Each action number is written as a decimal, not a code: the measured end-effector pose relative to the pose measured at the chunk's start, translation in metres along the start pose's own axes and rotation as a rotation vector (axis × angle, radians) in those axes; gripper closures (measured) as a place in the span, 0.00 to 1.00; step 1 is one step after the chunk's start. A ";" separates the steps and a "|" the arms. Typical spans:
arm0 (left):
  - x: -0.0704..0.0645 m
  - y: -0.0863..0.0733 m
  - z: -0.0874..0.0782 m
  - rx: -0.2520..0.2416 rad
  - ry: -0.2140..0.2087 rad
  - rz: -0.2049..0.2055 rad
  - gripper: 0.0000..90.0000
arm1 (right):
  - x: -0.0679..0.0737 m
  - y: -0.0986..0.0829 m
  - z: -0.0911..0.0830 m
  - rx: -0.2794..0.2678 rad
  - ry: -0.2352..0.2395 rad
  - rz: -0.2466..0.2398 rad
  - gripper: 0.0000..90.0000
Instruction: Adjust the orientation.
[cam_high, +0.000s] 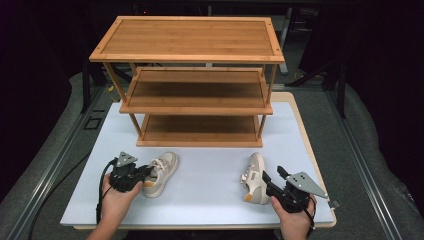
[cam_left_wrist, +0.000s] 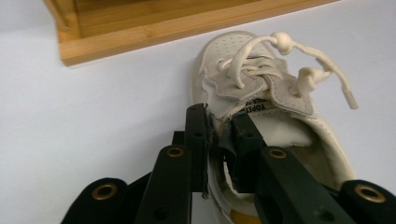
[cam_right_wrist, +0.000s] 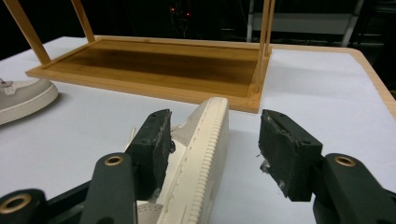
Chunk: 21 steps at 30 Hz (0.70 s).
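Two cream sneakers lie on the white table mat in front of a wooden rack. My left gripper (cam_high: 146, 173) is shut on the left sneaker (cam_high: 162, 172); in the left gripper view its jaws pinch the collar wall beside the tongue of that sneaker (cam_left_wrist: 280, 88), and my left gripper (cam_left_wrist: 219, 122) hides the heel. The right sneaker (cam_high: 255, 176) lies tipped on its side. My right gripper (cam_high: 273, 174) stands open astride it. The ribbed sole edge of the right sneaker (cam_right_wrist: 205, 149) sits between the jaws of the right gripper (cam_right_wrist: 215, 123), one jaw inside the shoe and one outside.
A three-tier bamboo rack (cam_high: 192, 80) stands at the back middle of the mat, its bottom shelf (cam_right_wrist: 159, 63) just beyond both shoes. The rack's low front edge (cam_left_wrist: 140, 28) lies close ahead of the left sneaker. The mat's front edge (cam_high: 200, 222) is near both hands.
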<state>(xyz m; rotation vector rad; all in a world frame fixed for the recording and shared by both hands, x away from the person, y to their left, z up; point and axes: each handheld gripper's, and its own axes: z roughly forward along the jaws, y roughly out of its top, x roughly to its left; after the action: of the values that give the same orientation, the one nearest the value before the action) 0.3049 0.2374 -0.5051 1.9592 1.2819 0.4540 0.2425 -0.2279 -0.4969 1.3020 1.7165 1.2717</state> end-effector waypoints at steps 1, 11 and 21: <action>0.000 0.000 0.000 0.000 0.000 0.000 0.87 | 0.000 0.000 0.000 0.000 0.000 0.000 0.49; -0.002 -0.006 -0.002 -0.018 -0.103 -0.063 0.78 | 0.000 -0.001 0.003 0.031 -0.007 -0.019 0.48; 0.003 -0.008 -0.003 -0.057 -0.106 -0.077 0.52 | 0.002 -0.003 0.008 0.060 0.030 -0.081 0.47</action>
<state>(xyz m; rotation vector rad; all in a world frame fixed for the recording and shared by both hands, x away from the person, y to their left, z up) 0.2992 0.2429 -0.5093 1.8554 1.2588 0.3408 0.2479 -0.2232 -0.5023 1.2399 1.8219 1.2077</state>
